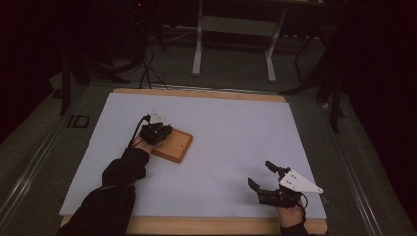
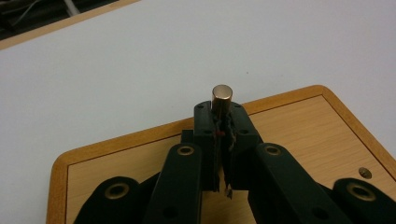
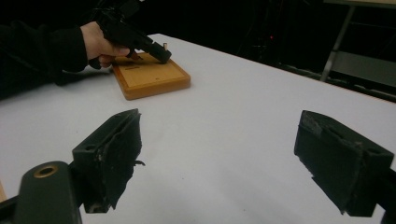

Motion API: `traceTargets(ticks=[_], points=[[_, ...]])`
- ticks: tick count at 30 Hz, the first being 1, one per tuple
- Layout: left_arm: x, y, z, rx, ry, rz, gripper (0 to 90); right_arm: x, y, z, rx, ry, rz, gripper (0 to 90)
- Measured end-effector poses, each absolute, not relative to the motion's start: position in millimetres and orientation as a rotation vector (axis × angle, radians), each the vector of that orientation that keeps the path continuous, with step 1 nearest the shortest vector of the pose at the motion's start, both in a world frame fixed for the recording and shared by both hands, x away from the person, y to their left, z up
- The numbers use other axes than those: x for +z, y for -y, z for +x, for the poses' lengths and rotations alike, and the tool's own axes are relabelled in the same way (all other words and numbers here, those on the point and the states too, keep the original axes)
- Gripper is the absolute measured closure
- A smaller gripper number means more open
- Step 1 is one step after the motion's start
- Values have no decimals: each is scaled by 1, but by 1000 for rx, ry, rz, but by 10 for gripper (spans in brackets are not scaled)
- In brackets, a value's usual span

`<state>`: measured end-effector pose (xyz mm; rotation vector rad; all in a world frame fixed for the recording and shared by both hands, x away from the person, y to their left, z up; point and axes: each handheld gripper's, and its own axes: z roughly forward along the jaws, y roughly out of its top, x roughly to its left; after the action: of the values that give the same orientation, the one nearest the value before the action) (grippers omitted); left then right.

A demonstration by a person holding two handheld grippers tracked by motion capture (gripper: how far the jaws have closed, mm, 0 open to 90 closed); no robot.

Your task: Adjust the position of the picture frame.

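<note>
Tabletop (image 1: 221, 128) carrying a wooden board (image 2: 299, 135). The left gripper (image 2: 221, 123) clamps an upright metal peg (image 2: 222, 97) over the board; the right gripper (image 3: 219, 158) waits, spread and empty. Next probably: lifting the peg straight up.

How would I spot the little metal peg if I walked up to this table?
Find the wooden board lying on the white table, left of its centre. Above it, the left hand-held gripper pinches the metal peg: a short shiny upright cylinder, the board's only standing piece.
</note>
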<state>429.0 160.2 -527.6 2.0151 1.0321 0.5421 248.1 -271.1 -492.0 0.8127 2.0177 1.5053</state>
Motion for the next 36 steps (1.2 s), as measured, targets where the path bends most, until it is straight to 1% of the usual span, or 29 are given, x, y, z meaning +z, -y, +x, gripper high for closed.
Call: traceTargets(ticks=[15, 27, 36], points=[[-509, -164, 417, 581, -1010, 1996, 859, -492, 272, 249, 1510, -2014, 816, 145], [-495, -163, 402, 586, -971, 1989, 860, -492, 272, 249, 1509, -2011, 816, 145], [-464, -151, 385, 601, -888, 1948, 860, -491, 272, 248, 1514, -2004, 816, 145]])
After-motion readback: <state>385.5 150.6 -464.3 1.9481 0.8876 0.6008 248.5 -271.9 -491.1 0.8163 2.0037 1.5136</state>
